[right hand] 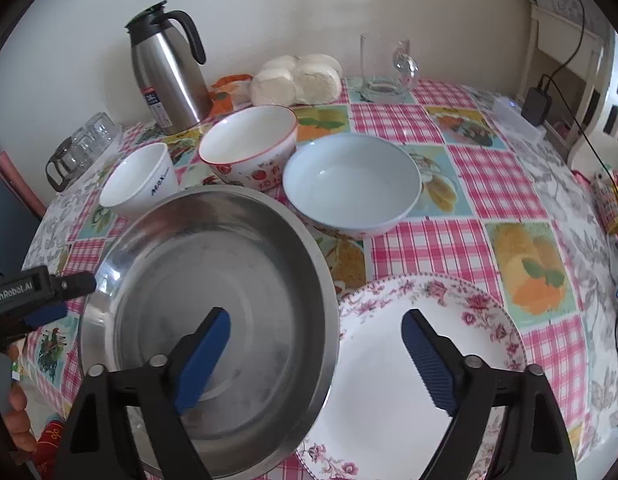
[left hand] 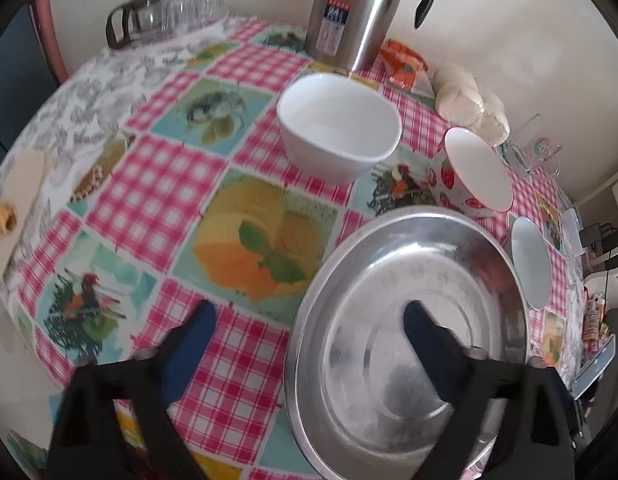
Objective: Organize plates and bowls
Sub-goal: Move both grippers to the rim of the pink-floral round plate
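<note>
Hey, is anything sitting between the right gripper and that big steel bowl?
Nothing visible. The right gripper is open, straddling the steel bowl's right rim, one finger inside the bowl, the other over the floral plate beside it.

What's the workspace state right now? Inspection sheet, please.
Surface: tablecloth, pink check with fruit panels.
Job's things: steel basin overlapping the floral plate; behind them white bowl, strawberry bowl, pale blue bowl, all upright and empty.
Clutter: thermos, bagged buns, glass mug, glassware, orange packet.
Grippers: left gripper and right gripper open, each straddling the basin rim, gripping nothing.
Cables: charger and cable at the right edge.
Surroundings: cream wall.
</note>
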Demonstrator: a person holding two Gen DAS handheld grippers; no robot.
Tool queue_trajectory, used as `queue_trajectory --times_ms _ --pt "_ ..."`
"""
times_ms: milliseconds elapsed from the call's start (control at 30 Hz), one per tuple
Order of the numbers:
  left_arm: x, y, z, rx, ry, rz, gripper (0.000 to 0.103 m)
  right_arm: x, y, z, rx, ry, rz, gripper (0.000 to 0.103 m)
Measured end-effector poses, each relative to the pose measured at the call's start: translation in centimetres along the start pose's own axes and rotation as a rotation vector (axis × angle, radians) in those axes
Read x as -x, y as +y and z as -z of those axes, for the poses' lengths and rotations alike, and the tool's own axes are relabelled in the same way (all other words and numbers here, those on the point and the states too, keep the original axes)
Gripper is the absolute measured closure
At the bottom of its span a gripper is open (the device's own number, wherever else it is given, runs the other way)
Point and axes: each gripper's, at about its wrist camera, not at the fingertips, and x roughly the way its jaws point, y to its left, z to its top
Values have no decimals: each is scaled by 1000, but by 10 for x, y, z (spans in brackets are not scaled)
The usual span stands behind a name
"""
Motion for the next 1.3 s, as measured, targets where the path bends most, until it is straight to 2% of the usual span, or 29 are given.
queue_trajectory --times_ms 67,300,433,567,700,833,900,1067,1300 --pt "5 -4 0 -25 -38 -8 7 1 3 1 21 -9 2 0" --pt "14 -14 0 -79 -113 -32 3 6 7 0 49 -42 15 0" --pt "22 -21 0 -101 -178 -8 3 12 7 0 64 -88 27 0" --pt "28 -29 1 -126 -191 37 3 17 6 -1 75 -109 37 0" --pt "42 -48 5 -190 -248 34 3 22 -1 -3 64 -129 41 0" --pt "60 -64 11 -227 -317 101 3 36 -22 -6 1 -177 36 0" --pt "66 -73 16 -236 -321 142 3 42 -35 -7 -35 -201 45 0" --pt "64 -98 30 -284 -292 164 3 54 -68 -3 -104 -233 95 0" --pt "68 -144 69 -403 -255 318 3 61 -130 12 -298 -215 95 0"
